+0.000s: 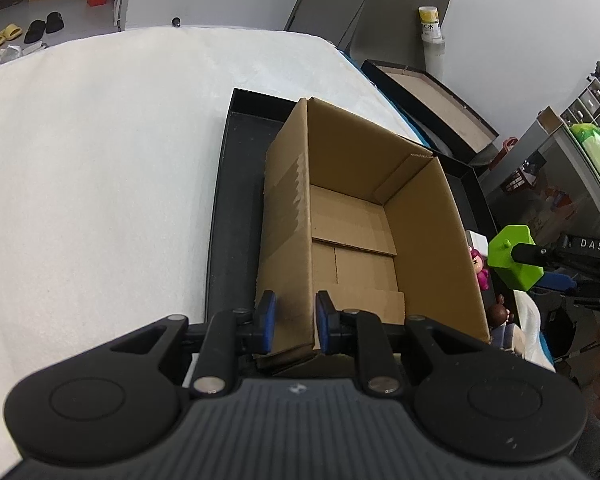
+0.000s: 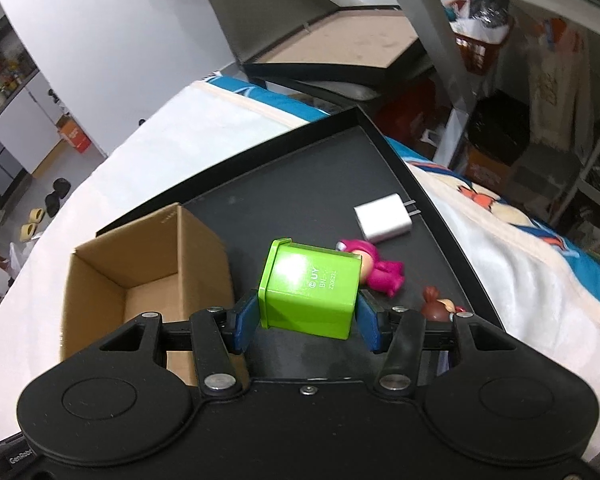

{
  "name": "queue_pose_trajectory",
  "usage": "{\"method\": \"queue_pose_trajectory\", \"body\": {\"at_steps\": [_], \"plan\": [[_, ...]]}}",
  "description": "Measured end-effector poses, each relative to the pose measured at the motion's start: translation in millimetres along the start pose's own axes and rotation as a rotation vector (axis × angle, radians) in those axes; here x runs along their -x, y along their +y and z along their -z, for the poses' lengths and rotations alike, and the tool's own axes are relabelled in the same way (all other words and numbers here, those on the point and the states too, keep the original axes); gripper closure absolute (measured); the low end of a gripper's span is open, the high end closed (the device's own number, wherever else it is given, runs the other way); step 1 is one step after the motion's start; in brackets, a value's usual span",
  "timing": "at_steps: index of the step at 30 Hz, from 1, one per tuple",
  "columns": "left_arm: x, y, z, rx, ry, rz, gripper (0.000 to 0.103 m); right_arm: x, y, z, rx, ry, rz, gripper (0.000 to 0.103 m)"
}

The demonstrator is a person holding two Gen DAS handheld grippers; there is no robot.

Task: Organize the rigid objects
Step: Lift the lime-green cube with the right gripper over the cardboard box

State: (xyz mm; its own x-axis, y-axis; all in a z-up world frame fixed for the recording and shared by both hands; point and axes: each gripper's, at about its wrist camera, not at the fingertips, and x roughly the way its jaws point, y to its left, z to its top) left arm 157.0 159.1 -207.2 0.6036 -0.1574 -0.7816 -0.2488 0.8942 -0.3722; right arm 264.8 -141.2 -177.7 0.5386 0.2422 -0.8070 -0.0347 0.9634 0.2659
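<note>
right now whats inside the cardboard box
Nothing shows inside the cardboard box: only its bare flap floor. The near corner is hidden behind the left gripper, which clamps the box wall.

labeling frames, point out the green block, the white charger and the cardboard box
green block [image 2: 310,292], right wrist view, its lettered face
white charger [image 2: 383,219], right wrist view, its top face
cardboard box [image 1: 424,216], left wrist view, its inner right wall

My right hand-held gripper [image 2: 306,326] clamps a green block [image 2: 310,290] above the black tray [image 2: 400,160]; the open cardboard box [image 2: 100,280] sits at nine o'clock.
</note>
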Motion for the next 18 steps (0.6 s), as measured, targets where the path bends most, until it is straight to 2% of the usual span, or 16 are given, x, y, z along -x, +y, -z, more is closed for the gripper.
{"method": "queue_pose_trajectory", "body": {"at_steps": [18], "plan": [[2,-1,2,0.008,-0.016,-0.012,0.083,1,66,-12,0.231,0.016,0.008,0.052]]}}
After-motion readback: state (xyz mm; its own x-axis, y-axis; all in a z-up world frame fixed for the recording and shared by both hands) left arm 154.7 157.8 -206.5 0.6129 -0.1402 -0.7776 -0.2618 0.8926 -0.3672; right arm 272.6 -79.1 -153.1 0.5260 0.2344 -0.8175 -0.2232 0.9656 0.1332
